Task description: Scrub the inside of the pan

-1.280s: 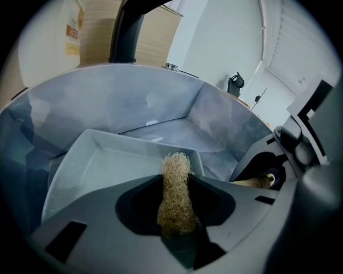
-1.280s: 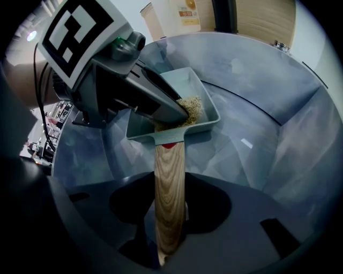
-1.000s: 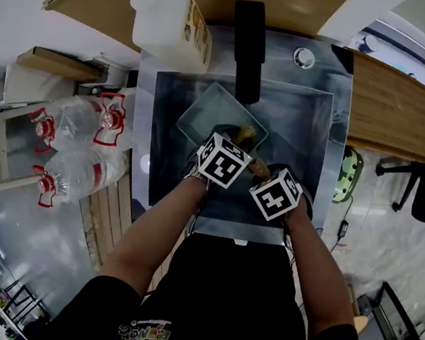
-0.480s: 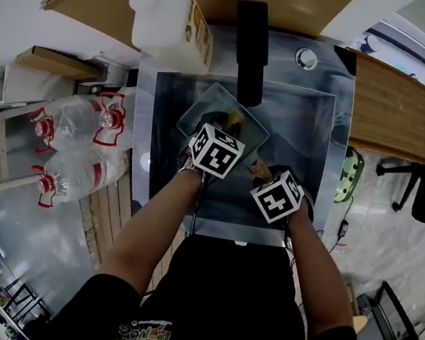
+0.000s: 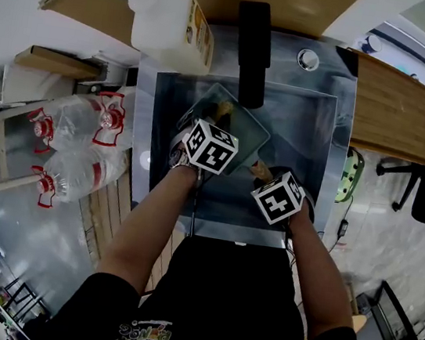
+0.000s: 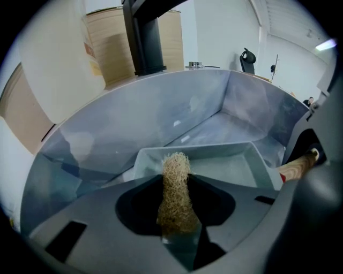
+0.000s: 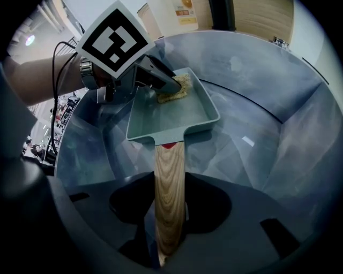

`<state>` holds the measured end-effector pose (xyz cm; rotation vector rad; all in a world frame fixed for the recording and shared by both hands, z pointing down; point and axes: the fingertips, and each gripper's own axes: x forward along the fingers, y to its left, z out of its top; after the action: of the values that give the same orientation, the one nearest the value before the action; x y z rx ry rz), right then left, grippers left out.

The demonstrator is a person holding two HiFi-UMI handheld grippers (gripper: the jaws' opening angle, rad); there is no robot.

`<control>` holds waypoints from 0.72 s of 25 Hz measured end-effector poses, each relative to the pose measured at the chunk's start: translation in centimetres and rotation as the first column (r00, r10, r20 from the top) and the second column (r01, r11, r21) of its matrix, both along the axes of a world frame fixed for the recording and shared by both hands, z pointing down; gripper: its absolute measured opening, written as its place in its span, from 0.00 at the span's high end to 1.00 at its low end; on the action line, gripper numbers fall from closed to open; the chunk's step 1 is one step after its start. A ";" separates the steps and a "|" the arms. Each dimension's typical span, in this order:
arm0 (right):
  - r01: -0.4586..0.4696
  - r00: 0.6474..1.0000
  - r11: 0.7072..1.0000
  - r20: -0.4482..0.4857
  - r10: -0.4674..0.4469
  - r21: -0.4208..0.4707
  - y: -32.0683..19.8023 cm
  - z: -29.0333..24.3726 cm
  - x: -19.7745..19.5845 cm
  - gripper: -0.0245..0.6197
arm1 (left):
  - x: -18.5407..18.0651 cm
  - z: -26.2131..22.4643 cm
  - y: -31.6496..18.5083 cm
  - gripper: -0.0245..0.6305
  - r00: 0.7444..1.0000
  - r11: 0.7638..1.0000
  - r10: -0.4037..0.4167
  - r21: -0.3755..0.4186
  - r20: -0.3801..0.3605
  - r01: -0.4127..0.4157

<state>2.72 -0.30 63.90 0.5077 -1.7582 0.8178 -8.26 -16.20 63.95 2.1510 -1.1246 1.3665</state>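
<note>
A pale green rectangular pan (image 7: 179, 115) (image 5: 245, 134) with a wooden handle (image 7: 170, 198) sits tilted inside the steel sink (image 5: 315, 117). My right gripper (image 7: 170, 235) (image 5: 263, 173) is shut on the wooden handle and holds the pan still. My left gripper (image 6: 174, 214) (image 5: 207, 129) is shut on a tan fibrous scrubber (image 6: 174, 195) (image 7: 174, 88), whose tip presses into the pan's far corner (image 6: 161, 160). In the head view the marker cubes hide both sets of jaws.
A black faucet (image 5: 252, 44) rises over the sink's back edge, beside a drain knob (image 5: 308, 58). A white jug (image 5: 168, 16) stands at the sink's back left. Plastic bottles (image 5: 81, 146) lie on the floor at left. A wooden counter (image 5: 400, 106) is on the right.
My left gripper has slid the scrubber from the pan's near right part to its far left corner. The right gripper and the pan handle have kept still.
</note>
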 end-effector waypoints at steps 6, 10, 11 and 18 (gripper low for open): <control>0.001 1.000 1.000 0.001 -0.001 -0.007 0.1 0.1 0.0 0.71 | -1.3 0.0 -0.8 0.74 0.995 0.999 0.010 0.048 0.098 -0.015; -0.001 1.000 1.000 0.002 0.001 -0.011 0.1 0.1 0.0 0.71 | -2.1 -0.1 -1.3 0.74 0.988 0.997 0.017 0.078 0.150 -0.029; -0.002 1.000 1.000 0.002 0.002 -0.011 0.1 0.0 0.0 0.71 | -2.1 -0.1 -1.3 0.74 0.987 0.996 0.023 0.083 0.158 -0.036; 0.000 1.000 1.000 0.003 0.000 -0.018 0.1 0.1 -0.1 0.71 | -2.1 -0.1 -1.4 0.74 0.987 0.995 0.029 0.095 0.159 -0.044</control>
<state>2.65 -0.23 63.97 0.4948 -1.7520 0.8335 -10.33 -17.61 63.89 2.1726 -1.2404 1.5509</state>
